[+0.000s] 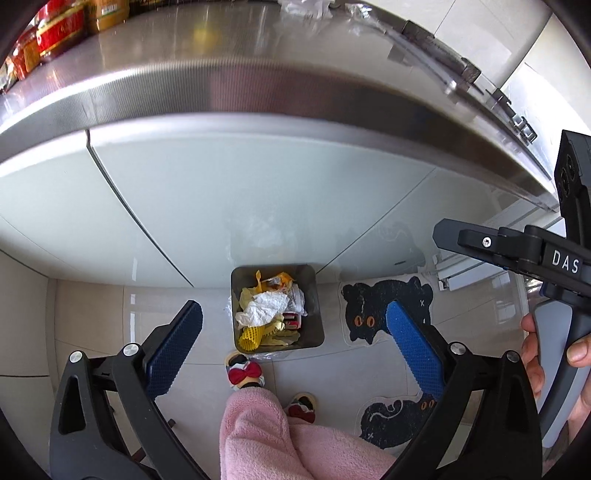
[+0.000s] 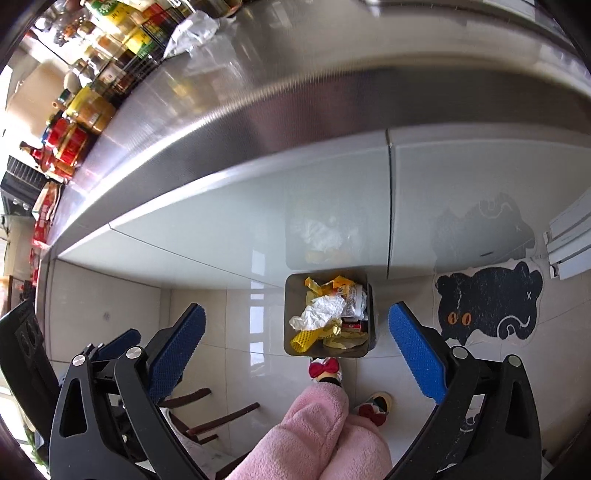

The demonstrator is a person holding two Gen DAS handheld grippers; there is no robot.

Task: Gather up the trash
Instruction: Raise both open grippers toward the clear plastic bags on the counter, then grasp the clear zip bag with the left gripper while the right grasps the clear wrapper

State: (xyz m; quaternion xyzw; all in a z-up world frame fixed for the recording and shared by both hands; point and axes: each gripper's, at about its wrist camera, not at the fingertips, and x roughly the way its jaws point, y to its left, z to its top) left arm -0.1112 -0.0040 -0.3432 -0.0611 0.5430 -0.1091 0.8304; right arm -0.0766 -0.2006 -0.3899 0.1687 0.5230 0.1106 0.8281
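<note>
A kitchen, seen from above: pale tiled floor (image 1: pixel 92 314), glossy white cabinet fronts, and a long steel desk (image 1: pixel 221 85) that carries jars and packets along its far edge, out of the working space. One white plastic bag (image 2: pixel 194 31) lies crumpled on that desk, and judging by the task it may be the next thing to fetch.

On the floor lie two black cat-shaped mats (image 1: pixel 388 310), one partly hidden behind a jaw in the left view. One square metal bin (image 1: pixel 277 306) stands right against the cabinet base, close under the desk edge so that rubbish can be dropped straight down. It is well filled: a crumpled white paper (image 1: pixel 264 308) on top, yellow foam netting (image 1: pixel 253 338), yellow wrappers and a small red carton.

The person stands at the bin in pink fleece trousers and two bow-topped slippers (image 1: pixel 245 373).

The left gripper (image 1: pixel 291 347) and right gripper (image 2: pixel 295 350), two in all, hover above the bin, jaws spread wide and empty, so the trash appears already released.
</note>
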